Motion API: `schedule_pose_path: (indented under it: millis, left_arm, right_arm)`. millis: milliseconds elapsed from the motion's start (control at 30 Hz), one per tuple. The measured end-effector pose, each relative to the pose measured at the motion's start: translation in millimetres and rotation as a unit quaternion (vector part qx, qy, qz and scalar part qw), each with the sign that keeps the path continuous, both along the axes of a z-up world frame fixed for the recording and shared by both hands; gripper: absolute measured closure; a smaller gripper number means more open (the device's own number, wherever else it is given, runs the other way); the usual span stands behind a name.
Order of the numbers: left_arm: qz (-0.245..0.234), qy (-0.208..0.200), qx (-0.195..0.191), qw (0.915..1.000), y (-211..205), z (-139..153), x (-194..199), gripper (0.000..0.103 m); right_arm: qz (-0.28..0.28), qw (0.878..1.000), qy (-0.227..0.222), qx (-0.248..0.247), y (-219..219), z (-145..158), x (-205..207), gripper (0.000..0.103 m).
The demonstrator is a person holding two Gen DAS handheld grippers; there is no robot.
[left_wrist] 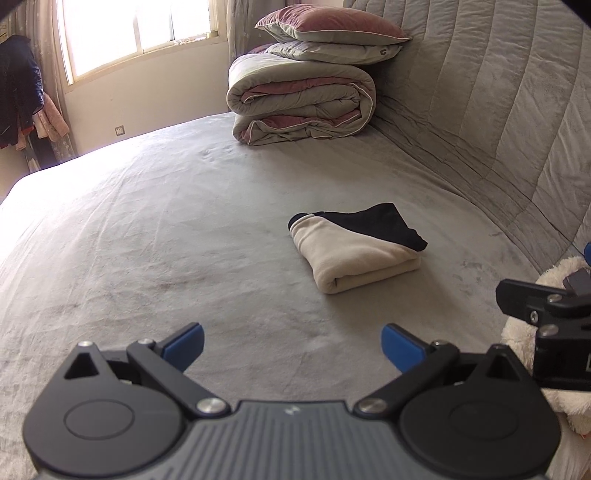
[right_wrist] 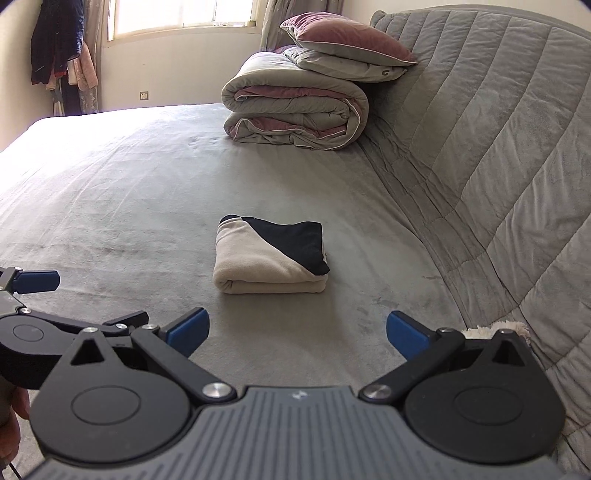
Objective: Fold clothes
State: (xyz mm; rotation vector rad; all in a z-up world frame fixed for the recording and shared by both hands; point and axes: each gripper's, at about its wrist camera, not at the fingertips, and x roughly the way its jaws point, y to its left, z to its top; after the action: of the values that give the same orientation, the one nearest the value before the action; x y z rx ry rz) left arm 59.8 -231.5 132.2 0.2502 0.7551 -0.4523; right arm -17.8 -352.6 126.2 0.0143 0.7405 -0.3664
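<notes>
A cream and black garment [left_wrist: 354, 247] [right_wrist: 271, 256] lies folded into a compact rectangle on the grey bed [left_wrist: 166, 240] [right_wrist: 129, 203]. My left gripper [left_wrist: 292, 345] hovers open over the bed, short of the garment and to its left, with nothing between its blue pads. My right gripper [right_wrist: 297, 332] is open too, held back from the near fold of the garment and pointing straight at it. The body of the right gripper [left_wrist: 546, 317] shows at the right edge of the left wrist view. One blue pad of the left gripper [right_wrist: 37, 281] shows at the left edge of the right wrist view.
A rolled grey and mauve duvet [left_wrist: 299, 99] [right_wrist: 295, 110] with two pillows [left_wrist: 332, 33] [right_wrist: 347, 48] on top sits at the head of the bed. A quilted grey headboard [left_wrist: 498, 110] [right_wrist: 498, 147] runs along the right. A white plush toy [left_wrist: 546, 354] lies beside the right gripper. Clothes [left_wrist: 18, 96] hang near the window.
</notes>
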Motion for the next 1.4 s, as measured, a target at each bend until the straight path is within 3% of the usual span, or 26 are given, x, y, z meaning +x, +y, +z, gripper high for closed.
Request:
schedule_pose_path:
  millis: [500, 900, 1400]
  left_arm:
    - [-0.023, -0.016, -0.014, 0.9995, 62, 34, -87, 0.001]
    - [-0.017, -0.022, -0.018, 0.9994, 100, 35, -132, 0.001]
    - [-0.020, -0.033, -0.020, 0.9991, 125, 21, -173, 0.001]
  right_arm:
    - [-0.039, 0.999, -0.033, 0.012, 61, 25, -85, 0.000]
    - [-0.081, 0.995, -0.059, 0.032, 98, 16, -134, 0.000]
    - [-0.079, 0.992, -0.092, 0.042, 138, 4, -167, 0.000]
